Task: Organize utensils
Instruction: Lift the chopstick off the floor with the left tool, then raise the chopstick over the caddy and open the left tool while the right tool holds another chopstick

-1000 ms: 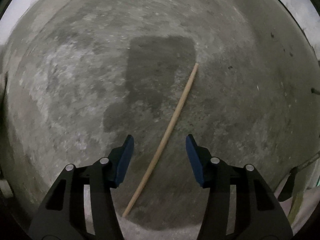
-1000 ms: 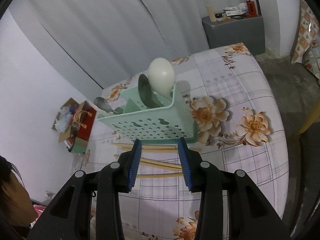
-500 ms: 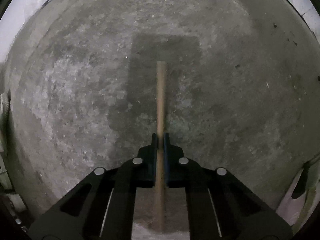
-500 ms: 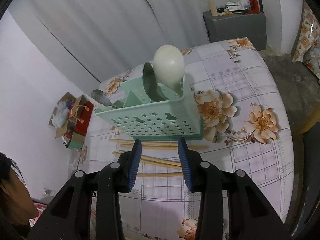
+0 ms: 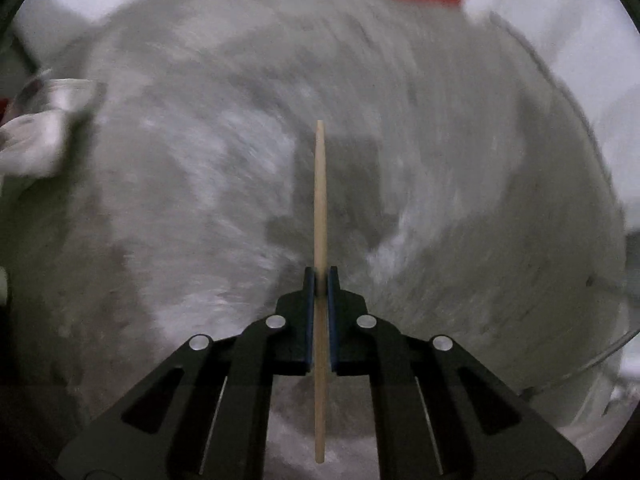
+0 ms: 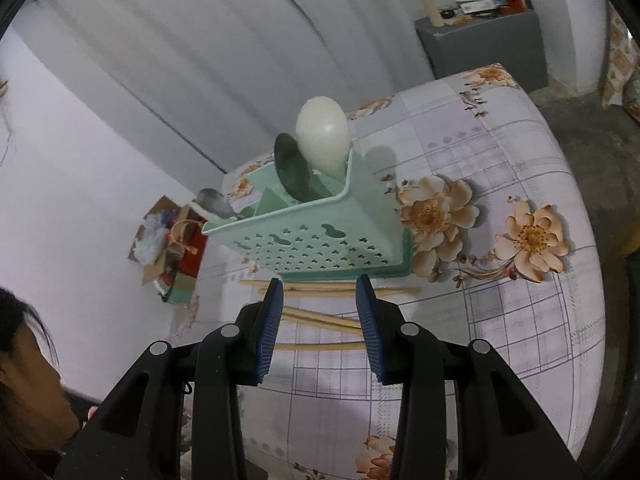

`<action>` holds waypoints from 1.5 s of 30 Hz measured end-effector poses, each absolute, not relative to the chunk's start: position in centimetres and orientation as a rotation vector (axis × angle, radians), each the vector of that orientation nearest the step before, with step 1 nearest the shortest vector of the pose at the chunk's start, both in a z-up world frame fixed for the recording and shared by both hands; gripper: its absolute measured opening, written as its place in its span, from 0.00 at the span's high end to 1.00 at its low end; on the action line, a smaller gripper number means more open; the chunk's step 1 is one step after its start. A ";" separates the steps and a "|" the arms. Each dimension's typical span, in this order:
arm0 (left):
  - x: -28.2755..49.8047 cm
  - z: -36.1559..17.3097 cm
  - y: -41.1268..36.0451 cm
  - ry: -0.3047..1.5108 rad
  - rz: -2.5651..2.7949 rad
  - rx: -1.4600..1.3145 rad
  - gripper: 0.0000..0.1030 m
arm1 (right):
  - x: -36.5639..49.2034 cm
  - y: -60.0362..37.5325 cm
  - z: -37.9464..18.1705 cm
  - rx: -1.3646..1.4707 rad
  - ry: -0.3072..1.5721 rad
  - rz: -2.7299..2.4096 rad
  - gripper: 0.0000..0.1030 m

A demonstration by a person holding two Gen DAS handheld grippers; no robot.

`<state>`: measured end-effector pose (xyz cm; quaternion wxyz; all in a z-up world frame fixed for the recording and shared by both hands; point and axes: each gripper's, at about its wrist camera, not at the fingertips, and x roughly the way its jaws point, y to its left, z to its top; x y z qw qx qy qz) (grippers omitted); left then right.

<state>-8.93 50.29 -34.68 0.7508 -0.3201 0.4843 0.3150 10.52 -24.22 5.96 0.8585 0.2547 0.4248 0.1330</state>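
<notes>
My left gripper [image 5: 320, 278] is shut on a wooden chopstick [image 5: 320, 200] and holds it above the grey concrete floor [image 5: 160, 200], the stick pointing straight ahead. My right gripper [image 6: 320, 300] is open and empty above the flowered tablecloth [image 6: 500, 300]. Several wooden chopsticks [image 6: 320, 322] lie between and just beyond its fingers. Behind them stands a mint green utensil basket [image 6: 316, 236] holding a white spoon [image 6: 322, 136], a dark spoon [image 6: 294, 168] and a metal spoon [image 6: 216, 202].
A grey cabinet [image 6: 484, 44] with small items stands at the back right. A cardboard box of clutter [image 6: 168, 240] sits on the floor left of the table. A person's head [image 6: 24, 372] is at the lower left. White cloth [image 5: 36, 140] lies on the floor.
My left gripper closed on the chopstick that lay on the floor and has lifted it; the view now tilts up and is blurred. My right gripper drifted slightly nearer the basket.
</notes>
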 end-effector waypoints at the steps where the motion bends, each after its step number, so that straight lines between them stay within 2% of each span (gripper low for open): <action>1: -9.0 -32.8 50.4 1.020 0.701 -0.700 0.96 | 10.4 -24.0 5.8 0.515 0.891 0.303 0.64; 8: -13.8 -14.6 50.6 0.691 0.781 -0.634 0.96 | 9.2 -20.9 3.6 0.334 0.902 0.489 0.64; 15: -15.2 4.5 44.8 0.372 0.705 -0.497 0.96 | 8.6 -13.8 1.4 -0.029 0.878 0.657 0.66; 18: -14.2 10.9 41.2 0.277 0.608 -0.432 0.96 | 8.9 -10.3 0.1 -0.217 0.857 0.704 0.69; 22: -11.9 16.9 35.1 0.203 0.446 -0.374 0.96 | 9.5 -6.8 -1.2 -0.389 0.817 0.758 0.69; 26: -8.2 20.9 28.7 0.179 0.260 -0.321 0.96 | 11.0 -4.5 -2.5 -0.469 0.831 0.801 0.69; 31: -3.2 23.1 21.5 0.185 0.033 -0.328 0.96 | 12.4 -3.3 -4.4 -0.517 0.899 0.826 0.69; 32: -2.4 23.3 20.3 0.183 -0.006 -0.325 0.96 | 12.5 -3.4 -4.3 -0.502 0.900 0.834 0.71; 34: -0.6 24.1 17.3 0.170 -0.092 -0.323 0.96 | 12.5 -3.4 -4.3 -0.480 0.924 0.845 0.85; 36: 0.7 24.9 15.0 0.160 -0.156 -0.322 0.96 | 12.2 -3.6 -4.4 -0.483 0.918 0.833 0.89; 39: 3.3 25.4 11.2 0.152 -0.247 -0.329 0.96 | 11.6 -3.8 -4.4 -0.471 0.913 0.823 0.93; 45: 8.1 26.0 5.2 0.143 -0.380 -0.329 0.96 | 10.6 -5.7 -4.3 -0.401 0.908 0.761 0.94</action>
